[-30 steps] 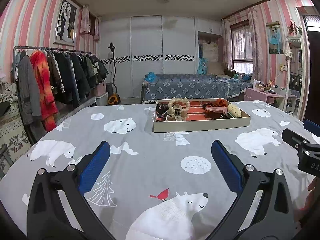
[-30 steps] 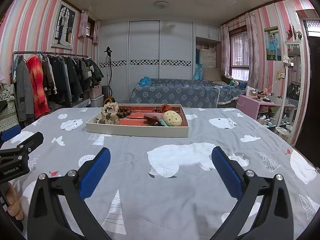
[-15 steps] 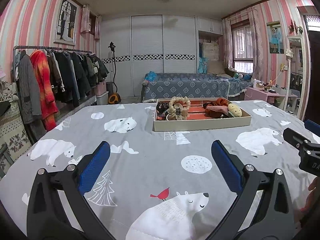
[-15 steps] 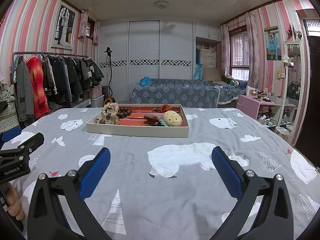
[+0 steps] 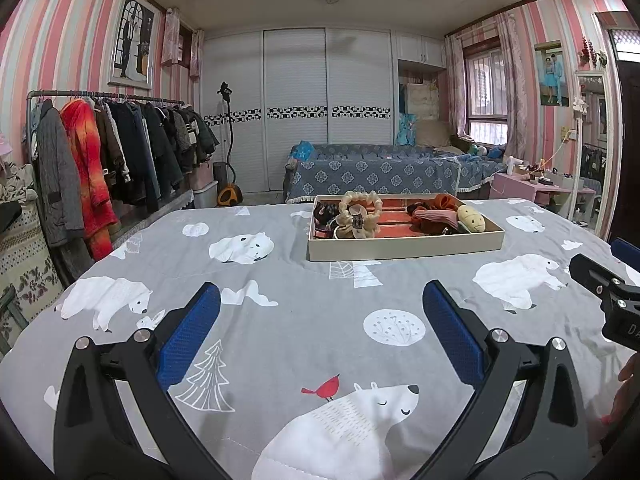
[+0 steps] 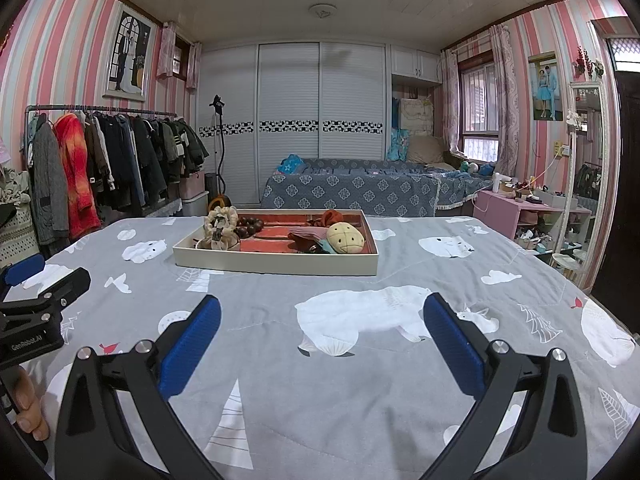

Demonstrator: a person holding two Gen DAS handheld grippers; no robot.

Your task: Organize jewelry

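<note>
A shallow cream tray (image 5: 404, 246) with an orange-red lining lies on the bed ahead; it also shows in the right wrist view (image 6: 276, 265). It holds a beige scrunchie (image 5: 358, 216), dark brown beads (image 6: 250, 226), reddish and pink fabric pieces (image 5: 434, 214) and a yellow plush toy (image 6: 345, 238). My left gripper (image 5: 320, 332) is open and empty, low over the quilt, well short of the tray. My right gripper (image 6: 320, 334) is open and empty too, beside the left one.
The bed carries a grey quilt with polar bears (image 5: 280, 320). A clothes rack (image 5: 112, 152) stands at the left, a blue-covered bed (image 5: 380, 172) behind, a pink table (image 6: 524, 208) and a mirror at the right.
Both grippers have shifted only slightly; the tray sits a touch higher in the left wrist view. Nothing was grasped or released.
</note>
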